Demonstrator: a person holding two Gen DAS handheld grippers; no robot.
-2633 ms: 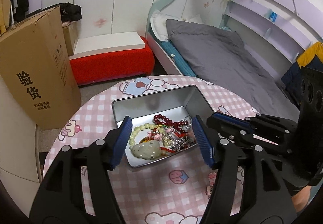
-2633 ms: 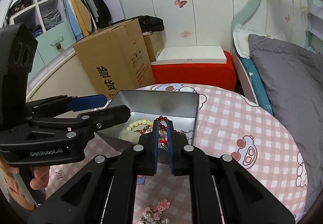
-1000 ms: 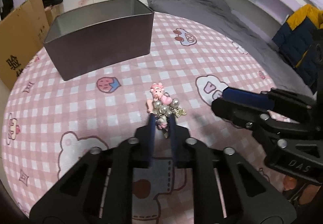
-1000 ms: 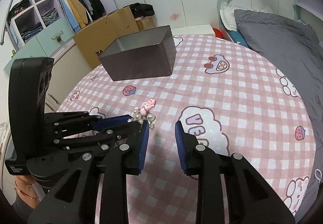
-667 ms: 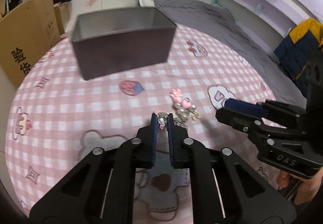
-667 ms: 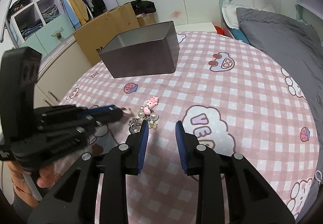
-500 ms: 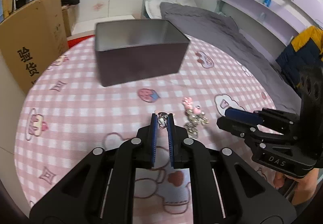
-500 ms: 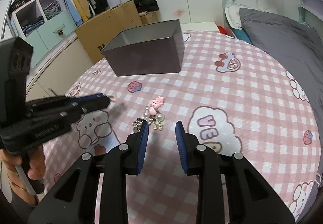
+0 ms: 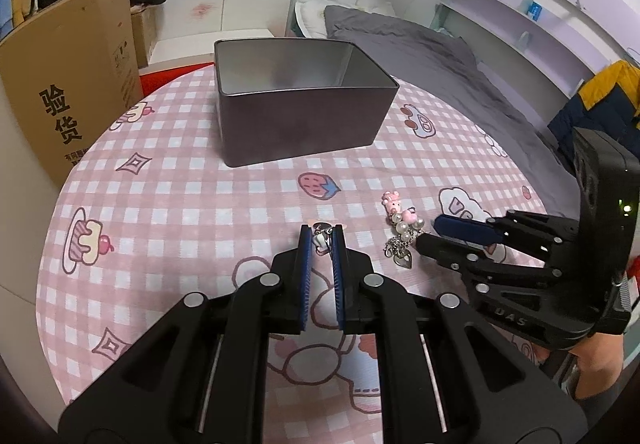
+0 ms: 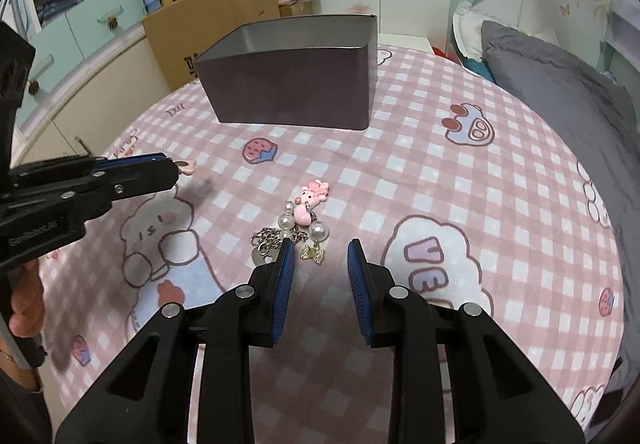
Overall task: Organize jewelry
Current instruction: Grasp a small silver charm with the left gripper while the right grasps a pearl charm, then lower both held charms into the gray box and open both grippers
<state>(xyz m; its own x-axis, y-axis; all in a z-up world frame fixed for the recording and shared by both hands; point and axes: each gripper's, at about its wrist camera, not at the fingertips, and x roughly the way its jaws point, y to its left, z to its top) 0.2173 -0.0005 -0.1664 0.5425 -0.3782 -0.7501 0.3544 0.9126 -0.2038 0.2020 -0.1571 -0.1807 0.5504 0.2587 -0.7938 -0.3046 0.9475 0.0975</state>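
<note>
My left gripper [image 9: 320, 236] is shut on a small pink-and-white charm [image 9: 320, 241], held just above the table; the right wrist view shows it [image 10: 186, 166] sticking out of the left gripper [image 10: 176, 169]. A small heap of jewelry [image 10: 298, 224] with pink figures, pearls and a silver heart lies on the pink checked tablecloth [image 10: 440, 180]. My right gripper [image 10: 320, 248] stands open right at the heap's near edge, gripping nothing. Behind stands the grey metal tin [image 9: 304, 112], its inside bottom hidden in both views.
The table [image 9: 180, 204] is round, and its edge drops off at left. Beyond it are a cardboard box [image 9: 68, 84], a red bench and a grey bed [image 9: 420, 44]. A hand holds the right gripper [image 9: 436, 232] at the lower right.
The left gripper closed on the charm at the heap and carried it up and to the left, away from the heap. The right gripper moved closer to the heap, still open.
</note>
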